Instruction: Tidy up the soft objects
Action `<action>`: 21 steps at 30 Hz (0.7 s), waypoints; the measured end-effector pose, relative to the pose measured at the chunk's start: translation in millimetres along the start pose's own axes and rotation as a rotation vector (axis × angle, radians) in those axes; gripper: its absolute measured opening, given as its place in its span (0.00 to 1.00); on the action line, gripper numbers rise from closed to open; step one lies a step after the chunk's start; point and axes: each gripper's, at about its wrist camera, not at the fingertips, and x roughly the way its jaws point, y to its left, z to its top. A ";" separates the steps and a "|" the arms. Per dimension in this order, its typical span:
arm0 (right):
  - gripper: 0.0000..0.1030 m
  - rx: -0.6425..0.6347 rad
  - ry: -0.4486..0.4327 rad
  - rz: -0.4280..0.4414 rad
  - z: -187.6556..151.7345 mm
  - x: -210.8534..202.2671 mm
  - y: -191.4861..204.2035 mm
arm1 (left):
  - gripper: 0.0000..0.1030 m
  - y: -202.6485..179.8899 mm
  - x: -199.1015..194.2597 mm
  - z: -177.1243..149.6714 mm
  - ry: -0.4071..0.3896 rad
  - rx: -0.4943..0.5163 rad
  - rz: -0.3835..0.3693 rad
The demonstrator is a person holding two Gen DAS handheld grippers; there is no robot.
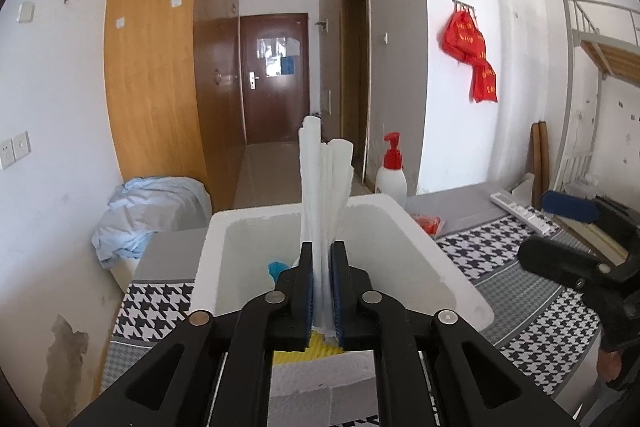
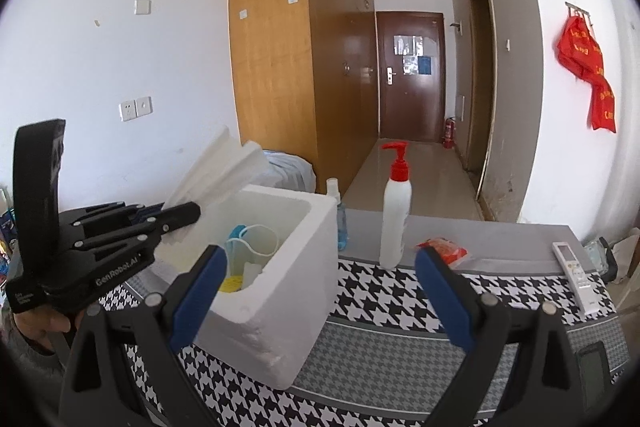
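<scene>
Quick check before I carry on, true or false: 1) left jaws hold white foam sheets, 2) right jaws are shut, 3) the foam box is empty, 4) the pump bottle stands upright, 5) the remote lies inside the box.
1) True: the left gripper pinches the white foam sheets.
2) False: the right gripper is wide open, holding nothing.
3) False: the foam box holds a yellow item and others.
4) True: the pump bottle stands upright.
5) False: the remote lies on the patterned cloth.
</scene>
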 end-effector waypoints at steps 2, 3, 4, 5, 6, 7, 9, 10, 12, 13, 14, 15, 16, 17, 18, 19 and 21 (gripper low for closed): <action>0.94 0.007 -0.004 0.001 -0.3 -1.9 -1.5 | 0.54 -1.9 0.6 -0.4 0.006 0.005 -0.004; 0.94 0.010 -0.005 0.003 -0.3 -3.0 -2.3 | 0.65 -1.6 -0.5 -0.7 0.001 0.000 0.000; 0.94 0.009 -0.007 0.002 -0.8 -4.2 -2.8 | 0.79 -0.9 -2.1 -0.3 -0.010 -0.009 0.007; 0.94 0.008 -0.007 0.000 -1.1 -4.9 -3.1 | 0.86 -0.2 -4.3 -0.3 -0.022 -0.016 0.014; 0.94 0.009 -0.009 -0.001 -1.6 -6.5 -3.2 | 0.87 -0.2 -5.6 0.2 -0.028 -0.019 0.019; 0.94 0.011 -0.012 0.002 -1.9 -7.5 -3.6 | 0.89 -0.1 -7.1 0.6 -0.034 -0.020 0.019; 0.94 0.011 -0.015 0.001 -2.3 -10.0 -3.9 | 0.93 -0.3 -9.8 1.3 -0.042 -0.024 0.029; 0.94 0.011 -0.016 0.001 -2.1 -10.9 -3.9 | 0.98 -1.5 -11.6 2.0 -0.050 -0.026 0.039; 0.94 0.013 -0.021 0.005 -2.8 -14.8 -4.4 | 0.99 -2.4 -16.2 2.2 -0.069 -0.029 0.047; 0.94 0.014 -0.024 0.004 -2.5 -15.6 -4.7 | 0.99 -2.6 -18.0 2.6 -0.075 -0.032 0.046; 0.94 0.016 -0.027 0.002 -2.5 -17.6 -5.0 | 0.99 -3.0 -20.7 2.8 -0.080 -0.033 0.043; 0.94 0.016 -0.031 0.003 -2.5 -20.0 -5.5 | 0.99 -3.3 -22.7 2.8 -0.083 -0.032 0.045; 0.94 0.016 -0.034 0.003 -1.9 -21.5 -5.1 | 0.99 -3.5 -25.3 2.8 -0.088 -0.033 0.051; 0.94 0.016 -0.039 0.002 -1.9 -24.5 -4.9 | 0.99 -3.5 -28.3 2.7 -0.094 -0.035 0.055; 0.94 0.017 -0.042 0.003 -1.5 -26.6 -4.7 | 0.99 -3.5 -31.3 2.8 -0.096 -0.036 0.059; 0.94 0.017 -0.046 0.004 -1.4 -28.6 -4.4 | 0.99 -3.8 -33.3 3.1 -0.099 -0.038 0.062; 0.94 0.015 -0.052 0.005 -1.3 -32.6 -2.7 | 0.99 -4.7 -39.8 2.5 -0.107 -0.038 0.073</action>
